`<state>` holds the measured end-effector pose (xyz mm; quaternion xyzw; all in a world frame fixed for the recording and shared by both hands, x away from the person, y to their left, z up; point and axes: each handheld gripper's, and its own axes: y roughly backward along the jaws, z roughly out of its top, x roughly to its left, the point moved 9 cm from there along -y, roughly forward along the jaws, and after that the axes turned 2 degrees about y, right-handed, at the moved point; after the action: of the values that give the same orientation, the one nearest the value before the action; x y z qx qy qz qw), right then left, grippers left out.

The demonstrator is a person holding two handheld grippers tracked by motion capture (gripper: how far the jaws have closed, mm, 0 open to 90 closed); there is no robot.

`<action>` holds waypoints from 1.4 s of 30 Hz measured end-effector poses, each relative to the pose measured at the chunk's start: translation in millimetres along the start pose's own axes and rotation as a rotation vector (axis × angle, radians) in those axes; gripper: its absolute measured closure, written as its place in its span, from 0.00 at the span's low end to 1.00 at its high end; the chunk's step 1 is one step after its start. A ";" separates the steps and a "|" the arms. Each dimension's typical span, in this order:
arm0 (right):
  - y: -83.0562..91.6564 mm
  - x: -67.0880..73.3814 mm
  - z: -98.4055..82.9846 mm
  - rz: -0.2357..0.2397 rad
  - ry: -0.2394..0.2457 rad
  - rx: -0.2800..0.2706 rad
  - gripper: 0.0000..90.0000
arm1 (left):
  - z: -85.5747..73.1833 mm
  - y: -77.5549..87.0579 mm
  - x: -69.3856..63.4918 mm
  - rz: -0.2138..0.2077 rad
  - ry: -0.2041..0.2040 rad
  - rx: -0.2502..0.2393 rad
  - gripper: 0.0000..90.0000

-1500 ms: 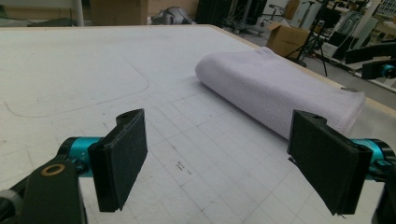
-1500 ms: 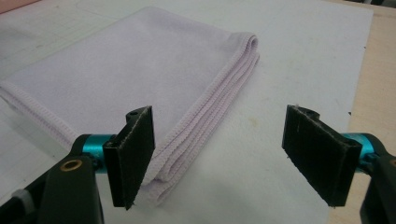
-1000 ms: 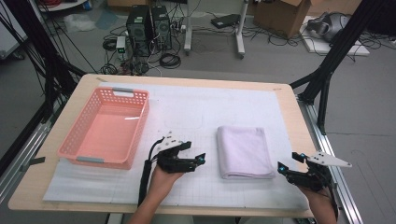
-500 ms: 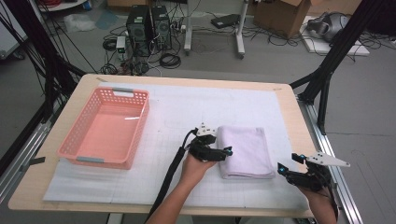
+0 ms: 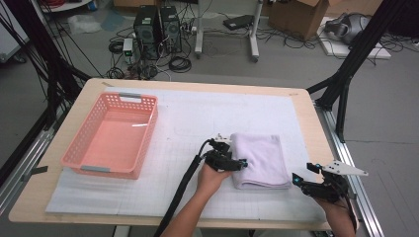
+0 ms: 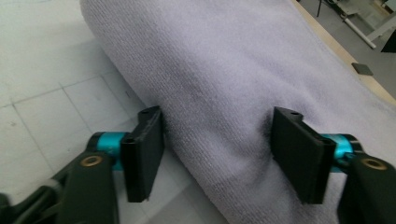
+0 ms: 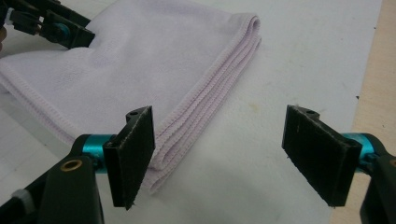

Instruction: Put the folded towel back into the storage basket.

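A folded lilac towel (image 5: 262, 158) lies on the white mat, right of centre. My left gripper (image 5: 238, 163) sits at the towel's left folded edge, and its jaws have just been closing. In the left gripper view both pads (image 6: 145, 149) press into the towel (image 6: 224, 70), which bulges between them. My right gripper (image 5: 297, 178) rests near the table's front right, just off the towel's near right corner. Its jaws stand wide open (image 7: 219, 140), with the towel's stitched corner (image 7: 187, 121) lying beside the left pad and bare mat between the pads.
An empty pink basket (image 5: 150, 129) stands on the left of the mat (image 5: 197, 113). The wooden table edge (image 5: 316, 123) runs close on the right, with black frame legs (image 5: 346, 84) beyond it. The left gripper's black cable (image 5: 183, 187) trails toward the front edge.
My left hand moved right from the middle of the mat to the towel's left edge, and its jaws came in on the fold. The right gripper kept still.
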<state>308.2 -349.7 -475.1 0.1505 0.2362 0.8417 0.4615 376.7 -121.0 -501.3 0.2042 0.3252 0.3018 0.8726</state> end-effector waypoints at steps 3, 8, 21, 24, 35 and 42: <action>-0.7 1.2 -0.2 0.004 0.005 0.007 0.27 | -1.3 -2.1 -2.9 -0.022 0.004 0.004 0.57; -2.5 2.1 0.5 0.009 0.005 0.007 0.27 | -0.2 3.0 -4.5 -0.066 -0.016 -0.001 0.79; -3.5 1.6 0.9 0.014 -0.008 -0.002 0.27 | 8.0 47.2 -3.0 -0.112 -0.155 -0.114 0.82; -5.5 2.7 0.3 0.016 -0.013 0.008 0.27 | 11.9 62.5 -0.8 -0.126 -0.195 -0.153 0.82; -16.2 14.8 4.0 0.049 0.030 0.019 0.27 | 26.8 108.7 -6.5 -0.121 -0.334 -0.249 0.83; -12.4 13.9 5.6 0.046 0.014 0.004 0.27 | 43.9 137.9 -10.3 -0.123 -0.390 -0.298 0.83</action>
<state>312.2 -330.8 -476.6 0.1510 0.2373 0.8528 0.4401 346.4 -33.5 -389.5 0.1077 0.1145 0.2475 0.9560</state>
